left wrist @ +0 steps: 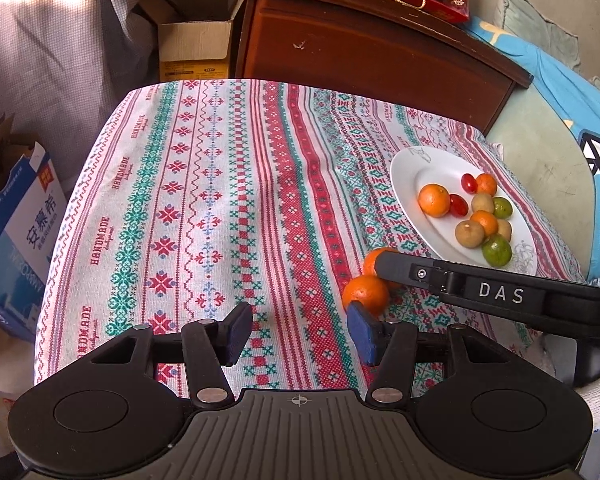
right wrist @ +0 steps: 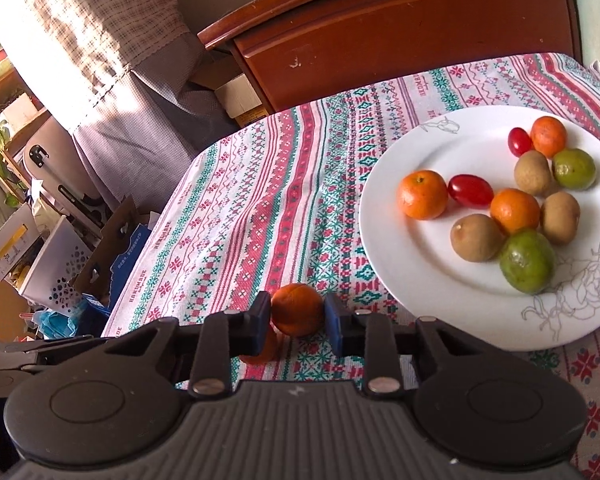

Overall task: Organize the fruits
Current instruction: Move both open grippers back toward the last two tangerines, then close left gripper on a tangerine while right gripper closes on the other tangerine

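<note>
Your right gripper (right wrist: 297, 316) has its blue pads closed against a small orange (right wrist: 296, 309), one pad on each side of it, low over the patterned tablecloth (right wrist: 236, 216). The fruit fills the gap between the pads and sits in shadow. A second orange (right wrist: 262, 350) lies on the cloth just beside and below it, mostly hidden behind your left-hand pad in the right wrist view. From the left wrist view, the same two oranges (left wrist: 366, 292) sit touching each other near the front edge of the white plate (left wrist: 416, 164), with the black finger of your right gripper crossing over the farther one (left wrist: 374, 260).

Your left gripper (left wrist: 298, 330) hangs over the cloth with its jaws apart and nothing between them. Its right pad (left wrist: 360, 334) sits just in front of the nearer orange; whether it touches the fruit cannot be told.

The plate rests on the right side of the table, off to the right of your right gripper. On it lie three more oranges (right wrist: 422, 194), two small red tomatoes (right wrist: 470, 191), three brown round fruits (right wrist: 476, 237) and two green ones (right wrist: 527, 262), most of them bunched together, touching. Behind the table stands a brown wooden cabinet (right wrist: 400, 32), and cardboard boxes (left wrist: 14, 240) sit on the floor on the left.
</note>
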